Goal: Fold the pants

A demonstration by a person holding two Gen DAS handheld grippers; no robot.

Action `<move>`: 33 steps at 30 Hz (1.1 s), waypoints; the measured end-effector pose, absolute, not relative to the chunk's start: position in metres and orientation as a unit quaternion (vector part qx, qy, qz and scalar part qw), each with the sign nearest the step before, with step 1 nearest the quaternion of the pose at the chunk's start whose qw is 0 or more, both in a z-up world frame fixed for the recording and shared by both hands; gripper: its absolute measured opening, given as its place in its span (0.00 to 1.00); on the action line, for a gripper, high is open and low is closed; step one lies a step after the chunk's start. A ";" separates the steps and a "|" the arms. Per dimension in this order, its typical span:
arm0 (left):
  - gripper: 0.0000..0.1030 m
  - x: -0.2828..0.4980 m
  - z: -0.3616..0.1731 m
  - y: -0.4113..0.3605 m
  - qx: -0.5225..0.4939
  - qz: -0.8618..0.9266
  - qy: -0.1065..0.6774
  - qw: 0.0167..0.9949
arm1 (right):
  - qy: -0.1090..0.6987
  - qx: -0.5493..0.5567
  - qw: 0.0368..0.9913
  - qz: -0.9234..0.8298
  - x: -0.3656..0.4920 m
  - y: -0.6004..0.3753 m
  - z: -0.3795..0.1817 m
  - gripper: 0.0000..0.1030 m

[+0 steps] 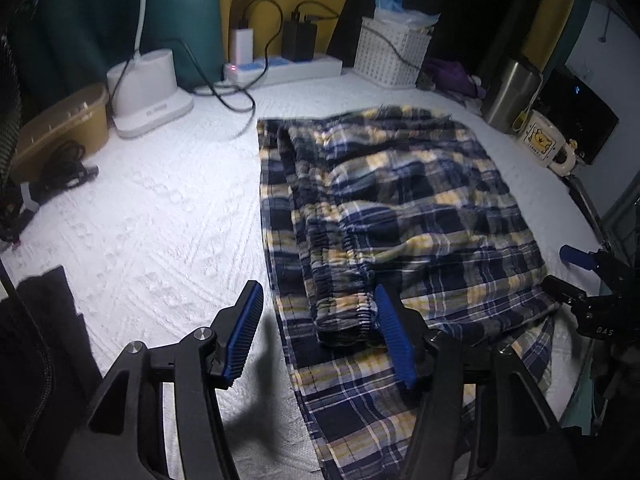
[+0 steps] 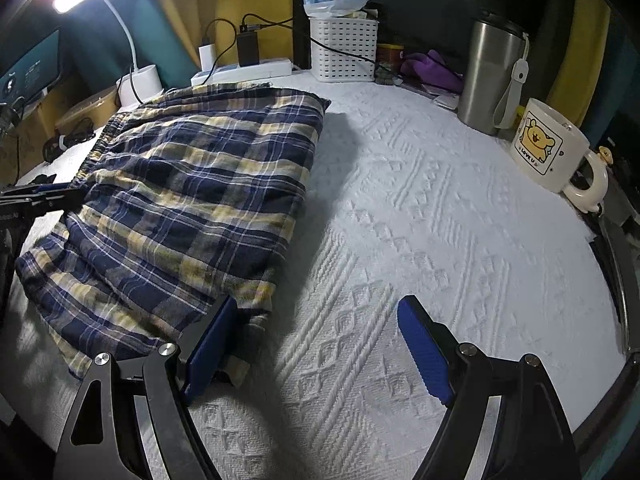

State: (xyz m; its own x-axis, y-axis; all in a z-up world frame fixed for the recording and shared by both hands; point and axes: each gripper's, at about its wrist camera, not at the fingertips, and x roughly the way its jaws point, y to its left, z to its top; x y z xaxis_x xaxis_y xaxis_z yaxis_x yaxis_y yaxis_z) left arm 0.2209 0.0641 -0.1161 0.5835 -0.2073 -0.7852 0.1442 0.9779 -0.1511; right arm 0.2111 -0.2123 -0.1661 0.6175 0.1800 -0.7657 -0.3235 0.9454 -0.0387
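Navy, yellow and white plaid pants [image 1: 400,208] lie folded on the white textured cloth [image 1: 160,216], elastic waistband on top toward the near left. My left gripper [image 1: 320,332] is open and empty, its right blue pad at the waistband's near end, its left pad over bare cloth. In the right wrist view the pants [image 2: 180,200] fill the left half. My right gripper [image 2: 316,344] is open and empty, its left pad touching the pants' near right corner, its right pad over bare cloth. The right gripper also shows at the edge of the left wrist view [image 1: 576,276].
Along the back stand a white lamp base [image 1: 148,88], a power strip with chargers [image 1: 280,68], a white basket [image 1: 392,52], a steel tumbler [image 2: 492,72] and a bear mug [image 2: 556,148]. A brown box [image 1: 60,128] sits at far left.
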 end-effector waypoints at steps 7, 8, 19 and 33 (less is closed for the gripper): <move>0.61 0.226 -0.102 0.071 -0.055 -0.095 0.429 0.896 | 0.408 -0.081 0.898 0.141 0.217 -0.215 -0.159 0.81; 0.61 0.228 -0.101 0.071 -0.056 -0.095 0.429 0.897 | 0.408 -0.079 0.899 0.142 0.219 -0.216 -0.158 0.81; 0.70 0.256 -0.108 0.064 -0.057 -0.099 0.438 0.892 | 0.408 -0.061 0.900 0.142 0.244 -0.223 -0.158 0.81; 0.76 0.285 -0.130 0.053 -0.066 -0.110 0.479 0.869 | 0.409 -0.040 0.901 0.137 0.289 -0.228 -0.162 0.81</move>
